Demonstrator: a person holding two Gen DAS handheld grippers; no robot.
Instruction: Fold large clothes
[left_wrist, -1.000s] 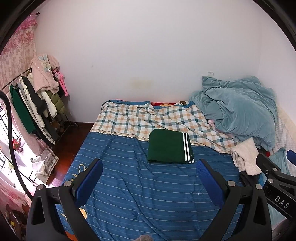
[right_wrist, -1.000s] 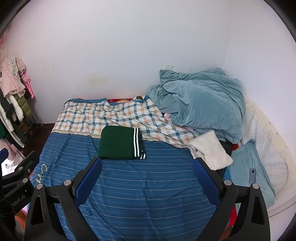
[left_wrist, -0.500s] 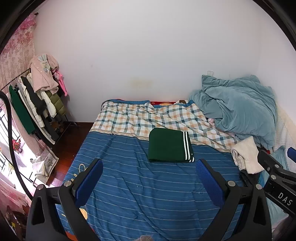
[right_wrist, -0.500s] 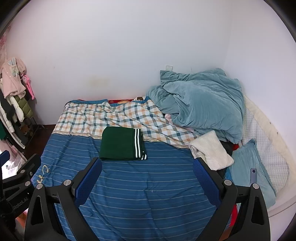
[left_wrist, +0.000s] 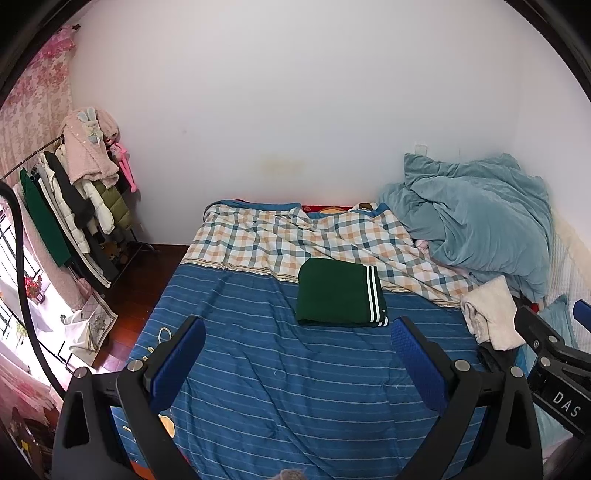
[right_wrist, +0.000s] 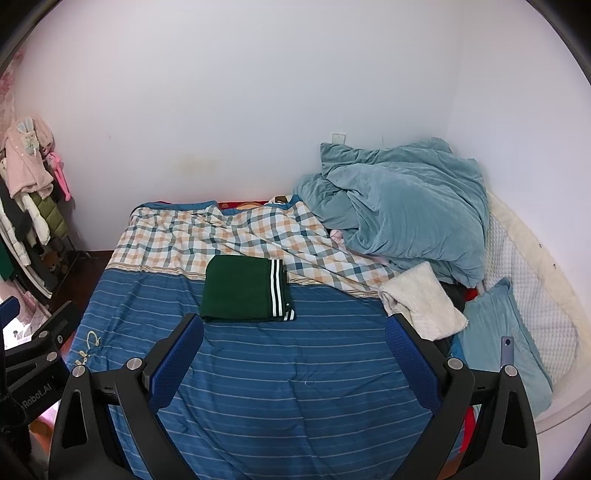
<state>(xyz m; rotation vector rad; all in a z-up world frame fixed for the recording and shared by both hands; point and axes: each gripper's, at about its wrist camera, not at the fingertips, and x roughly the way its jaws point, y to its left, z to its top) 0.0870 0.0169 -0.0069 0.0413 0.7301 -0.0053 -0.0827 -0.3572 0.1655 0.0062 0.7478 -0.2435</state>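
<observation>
The left gripper (left_wrist: 297, 352) hung above the bed with its jaws spread wide and nothing between them; the right gripper (right_wrist: 293, 349) did the same, jaws wide apart and empty. Ahead of both, well apart from the blue pads, the green garment (left_wrist: 340, 291) lay folded into a flat rectangle, its white-striped band to the right, on the blue striped quilt (left_wrist: 280, 376) where that met the checked part. A cream towel (right_wrist: 421, 301) sat right of it, near the rumpled teal blanket (right_wrist: 402, 206).

soft daylight from left — sharp, fisheye-warped edges
</observation>
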